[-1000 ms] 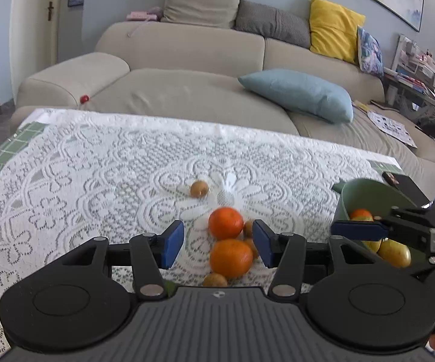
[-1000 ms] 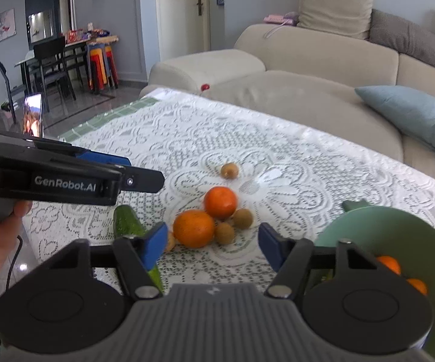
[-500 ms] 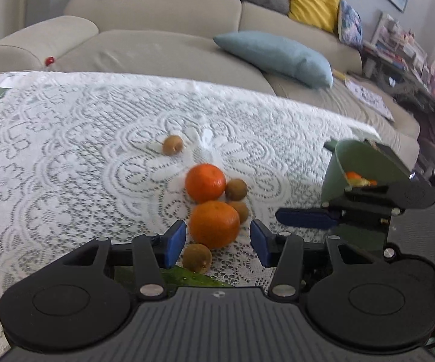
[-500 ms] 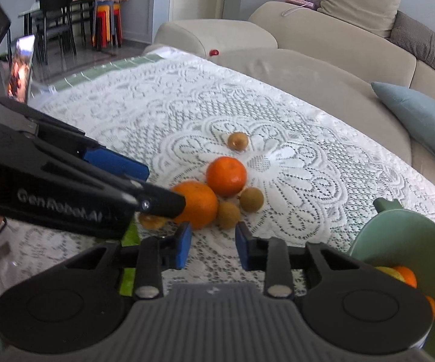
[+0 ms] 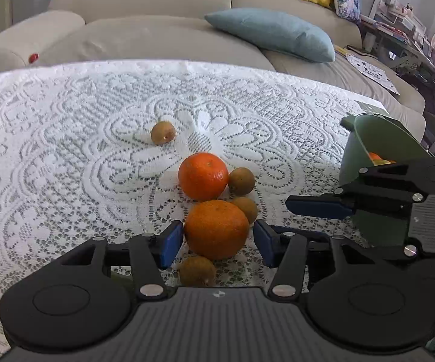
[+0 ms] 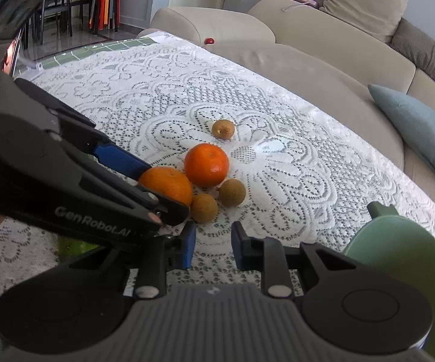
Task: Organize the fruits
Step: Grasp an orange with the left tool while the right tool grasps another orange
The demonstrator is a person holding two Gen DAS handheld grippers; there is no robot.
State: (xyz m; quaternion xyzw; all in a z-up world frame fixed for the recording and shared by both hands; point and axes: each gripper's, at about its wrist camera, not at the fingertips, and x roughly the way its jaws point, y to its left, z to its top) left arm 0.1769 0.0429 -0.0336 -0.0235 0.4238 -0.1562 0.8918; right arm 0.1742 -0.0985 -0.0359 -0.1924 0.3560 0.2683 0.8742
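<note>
Low over the tablecloth (image 5: 66, 150), left hand-held gripper (image 5: 217, 241) straddles the near orange (image 5: 215, 227)

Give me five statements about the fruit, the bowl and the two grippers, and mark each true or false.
1. The left gripper brackets the near orange with its jaws open. True.
2. The right gripper is shut on a kiwi. False: it is open and holds nothing.
3. The green bowl has fruit in it. True.
4. One kiwi lies apart from the cluster, beyond the far orange. True.
5. Both oranges are in the bowl. False: both lie on the lace cloth.
</note>
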